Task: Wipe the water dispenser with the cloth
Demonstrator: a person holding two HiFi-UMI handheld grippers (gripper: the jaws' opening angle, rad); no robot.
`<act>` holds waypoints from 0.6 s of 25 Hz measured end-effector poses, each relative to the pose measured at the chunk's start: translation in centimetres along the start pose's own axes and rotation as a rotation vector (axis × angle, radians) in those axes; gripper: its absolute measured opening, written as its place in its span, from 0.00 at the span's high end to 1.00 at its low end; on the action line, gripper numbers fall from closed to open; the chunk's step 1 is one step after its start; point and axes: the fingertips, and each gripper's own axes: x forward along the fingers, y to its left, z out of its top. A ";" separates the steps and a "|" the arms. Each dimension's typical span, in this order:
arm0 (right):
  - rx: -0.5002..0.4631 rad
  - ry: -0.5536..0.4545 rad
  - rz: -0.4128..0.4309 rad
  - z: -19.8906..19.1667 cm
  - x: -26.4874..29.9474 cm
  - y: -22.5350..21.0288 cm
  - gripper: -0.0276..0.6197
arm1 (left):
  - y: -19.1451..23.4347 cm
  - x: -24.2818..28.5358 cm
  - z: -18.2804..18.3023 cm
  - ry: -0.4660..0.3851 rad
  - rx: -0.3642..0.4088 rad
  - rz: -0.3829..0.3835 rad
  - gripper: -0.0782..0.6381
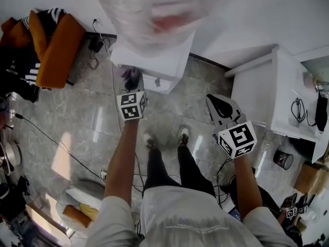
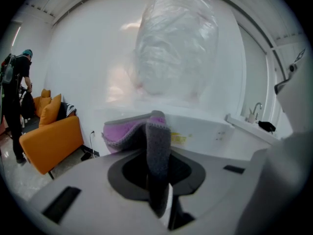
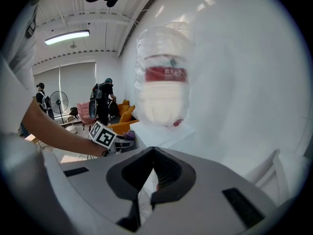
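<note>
The white water dispenser [image 1: 154, 60] stands against the wall ahead, with a plastic-wrapped bottle [image 1: 154, 9] on top; the bottle [image 3: 164, 82] has a red label. My left gripper [image 1: 132, 86] is shut on a purple and grey cloth [image 1: 131, 77] just in front of the dispenser's lower front. In the left gripper view the cloth [image 2: 156, 141] sticks up folded from between the jaws, before the dispenser body [image 2: 210, 131]. My right gripper [image 1: 216, 103] hangs to the right of the dispenser, shut, with nothing in it. Its jaws [image 3: 153, 153] meet at the tip.
An orange sofa [image 1: 56, 45] stands at the left. A white counter [image 1: 288, 91] with a faucet [image 2: 254, 112] is at the right, a black bin [image 1: 282, 159] beneath it. Cables [image 1: 51, 143] run over the marble floor. People stand far back [image 3: 102, 102].
</note>
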 end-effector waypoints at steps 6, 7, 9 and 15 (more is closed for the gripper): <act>0.007 0.008 0.008 -0.7 -0.3 -0.8 0.94 | -5.3 0.0 -0.3 0.021 0.000 -0.088 0.81; 0.008 0.012 0.008 -0.9 -0.3 -0.9 0.94 | -6.3 0.0 -0.4 0.023 0.003 -0.109 0.81; 0.009 0.018 0.007 -1.4 -0.6 -1.1 0.94 | -8.0 0.0 -0.6 0.026 0.024 -0.156 0.81; 0.014 0.033 -0.003 -2.2 -1.4 -1.8 0.94 | -11.5 -0.2 -0.8 0.038 0.080 -0.240 0.81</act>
